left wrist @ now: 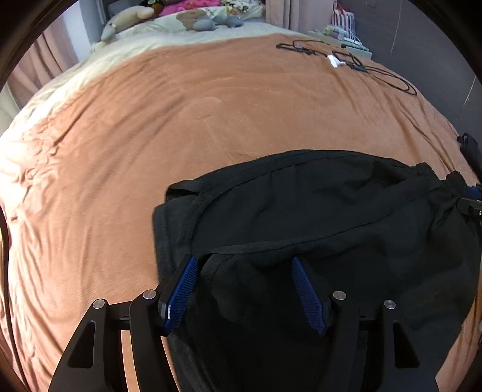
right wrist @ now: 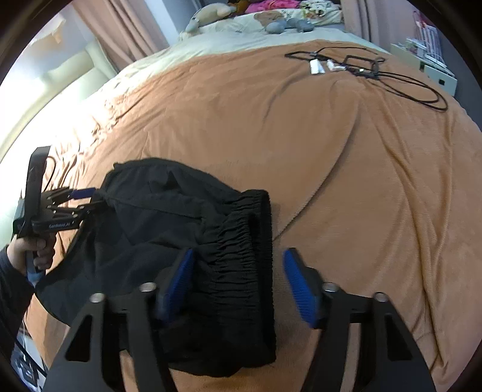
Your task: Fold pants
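Left wrist view is looking down on black pants [left wrist: 316,217] that are lying folded in a thick bundle on an orange-brown blanket [left wrist: 150,126] covering a bed. The left gripper [left wrist: 244,271] is hovering over the near edge of the bundle with its blue fingers [left wrist: 183,295] spread wide apart, cloth showing between them but nothing pinched. At the right rim of this view a bit of the other tool is peeking in, too cropped to read.

In the right wrist view the right gripper [right wrist: 238,265] is hanging over the gathered elastic waistband [right wrist: 241,235], its fingers [right wrist: 298,289] also standing well apart, with the waistband lying between them, seemingly untouched. The left gripper [right wrist: 87,199] is sitting at the far left end of the pants, held by a hand [right wrist: 33,250]; its tips are blurred there, so whether they are touching the fabric is hard to say.

Black cables [right wrist: 391,78] and small white items [right wrist: 319,67] are lying far up the blanket, well apart from the pants, and plush toys [left wrist: 129,19] are resting by the pillows
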A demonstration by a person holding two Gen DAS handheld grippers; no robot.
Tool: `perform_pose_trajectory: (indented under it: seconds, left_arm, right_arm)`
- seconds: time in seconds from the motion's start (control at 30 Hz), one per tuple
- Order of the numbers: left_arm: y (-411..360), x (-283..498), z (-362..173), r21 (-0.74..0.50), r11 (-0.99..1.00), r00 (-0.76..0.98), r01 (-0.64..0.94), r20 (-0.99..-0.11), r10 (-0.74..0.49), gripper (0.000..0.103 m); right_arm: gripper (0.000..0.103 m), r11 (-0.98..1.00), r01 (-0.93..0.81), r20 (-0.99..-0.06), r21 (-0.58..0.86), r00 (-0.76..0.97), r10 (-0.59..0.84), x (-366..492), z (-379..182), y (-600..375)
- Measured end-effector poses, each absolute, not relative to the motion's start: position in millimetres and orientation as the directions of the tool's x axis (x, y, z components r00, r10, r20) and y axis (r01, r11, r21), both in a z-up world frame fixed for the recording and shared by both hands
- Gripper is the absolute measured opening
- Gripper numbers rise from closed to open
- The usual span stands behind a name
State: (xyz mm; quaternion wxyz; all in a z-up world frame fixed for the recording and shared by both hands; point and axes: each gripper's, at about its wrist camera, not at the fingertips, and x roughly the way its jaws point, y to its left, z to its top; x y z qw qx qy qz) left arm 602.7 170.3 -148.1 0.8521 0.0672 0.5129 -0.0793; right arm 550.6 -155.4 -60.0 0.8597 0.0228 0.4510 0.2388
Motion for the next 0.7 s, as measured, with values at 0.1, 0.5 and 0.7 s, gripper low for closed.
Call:
perform_pose_trajectory:
  seconds: [0.1,0.5,0.7]
  left_arm:
    - [164,607,-154,0.062,0.973,0.463,0.224,-0.885,-0.051,0.06]
    - [170,611,-148,0.058,0.977,0.473,0.207,-0.88,-0.048,0.003]
    - [189,602,-117,0.049,0.988,0.549,0.144,-0.835,-0.039,0.003]
  right_arm:
    - [0.048,0.891,-0.393,-0.77,0.226,0.489,0.411,553,-62,-152]
    - [0.008,0.896,-0.399,-0.733,0.196,0.547,0.404,541,-51,-157]
    - [0.007,0.89,-0.406,-0.701,0.205,0.574,0.423,534,-44,-156]
